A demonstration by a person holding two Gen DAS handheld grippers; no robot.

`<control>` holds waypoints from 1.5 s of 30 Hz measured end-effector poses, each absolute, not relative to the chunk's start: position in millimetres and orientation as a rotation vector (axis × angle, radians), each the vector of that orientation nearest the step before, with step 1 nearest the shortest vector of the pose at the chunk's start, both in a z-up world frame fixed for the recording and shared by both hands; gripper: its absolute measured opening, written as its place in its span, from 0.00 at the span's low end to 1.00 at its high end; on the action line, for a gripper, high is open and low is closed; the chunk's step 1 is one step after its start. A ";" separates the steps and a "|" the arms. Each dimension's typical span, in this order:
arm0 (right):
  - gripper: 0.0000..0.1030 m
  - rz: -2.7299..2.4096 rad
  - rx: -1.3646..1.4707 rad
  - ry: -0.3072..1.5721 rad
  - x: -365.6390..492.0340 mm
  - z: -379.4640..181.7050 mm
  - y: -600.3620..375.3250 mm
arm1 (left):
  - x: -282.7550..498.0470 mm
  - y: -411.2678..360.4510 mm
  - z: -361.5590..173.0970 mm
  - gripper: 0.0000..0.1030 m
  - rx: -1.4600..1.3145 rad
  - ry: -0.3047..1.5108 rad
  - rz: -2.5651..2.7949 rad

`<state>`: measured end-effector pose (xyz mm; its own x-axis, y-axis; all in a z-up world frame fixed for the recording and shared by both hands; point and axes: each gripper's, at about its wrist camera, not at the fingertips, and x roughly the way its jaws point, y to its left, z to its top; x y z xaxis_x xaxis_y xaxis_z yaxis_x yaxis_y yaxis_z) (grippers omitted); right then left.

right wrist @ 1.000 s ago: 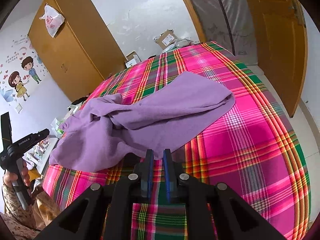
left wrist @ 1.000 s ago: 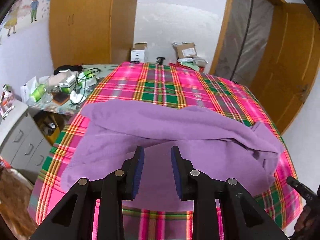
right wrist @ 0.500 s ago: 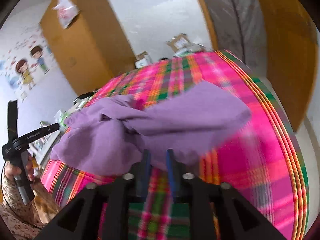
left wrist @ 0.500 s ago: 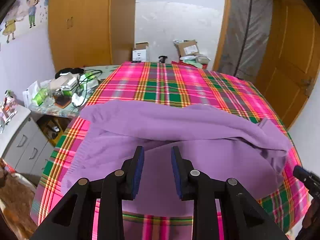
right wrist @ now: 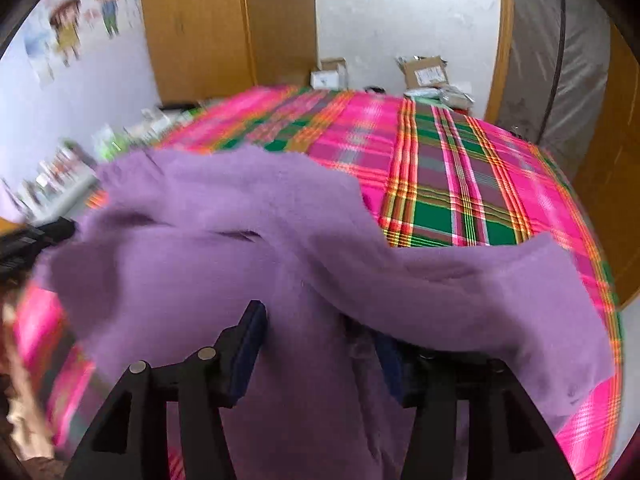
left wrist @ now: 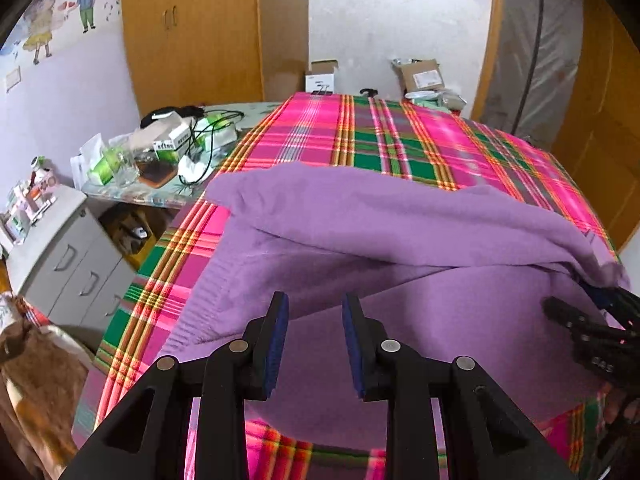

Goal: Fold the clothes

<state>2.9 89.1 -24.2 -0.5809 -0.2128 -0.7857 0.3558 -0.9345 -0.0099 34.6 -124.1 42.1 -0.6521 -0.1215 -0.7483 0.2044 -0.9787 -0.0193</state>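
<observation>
A purple sweater (left wrist: 400, 240) lies crumpled across the near part of a bed with a pink and green plaid cover (left wrist: 400, 140). My left gripper (left wrist: 314, 340) is open just above the sweater's near hem, nothing between its fingers. My right gripper (right wrist: 318, 356) is open wide at the sweater's (right wrist: 240, 240) right end. Purple cloth sits between its fingers and drapes over the right one. In the left wrist view the right gripper (left wrist: 592, 320) shows at the right edge, under a fold of cloth. The right wrist view is motion-blurred.
A cluttered side table (left wrist: 168, 148) and a grey drawer cabinet (left wrist: 68, 256) stand left of the bed. A wooden wardrobe (left wrist: 192, 32) and cardboard boxes (left wrist: 420, 76) are at the far end. A wooden door (left wrist: 600, 120) is on the right.
My right gripper swung in from the bed's near edge to the sweater's right end and opened around the cloth. The left gripper stayed open and barely moved.
</observation>
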 end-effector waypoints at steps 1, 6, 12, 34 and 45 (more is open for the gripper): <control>0.54 -2.533 1.241 0.248 -1.8 -27.0 85.9 | 31.1 -125.8 39.3 0.29 1.218 0.145 -2.691; 0.28 -2.560 1.230 0.232 -13.6 -22.2 88.1 | 17.0 -129.4 33.7 0.29 1.237 0.130 -2.687; 0.16 -2.692 1.106 0.101 -25.7 10.9 111.8 | 5.8 -119.7 44.5 0.29 1.182 0.062 -2.725; 0.33 -3.074 1.069 0.087 -25.3 39.2 203.1 | -30.4 -44.6 48.7 0.29 1.255 0.036 -2.889; 0.34 -2.985 0.995 0.135 55.7 37.7 180.2 | -6.6 -12.4 51.2 0.29 1.265 0.008 -2.947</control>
<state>55.7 180.2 37.7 -0.8003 0.0348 -0.5986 0.0192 -0.9963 -0.0836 -6.6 -12.4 51.2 -0.6870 0.0625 -0.7240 -0.0585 -0.9978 -0.0306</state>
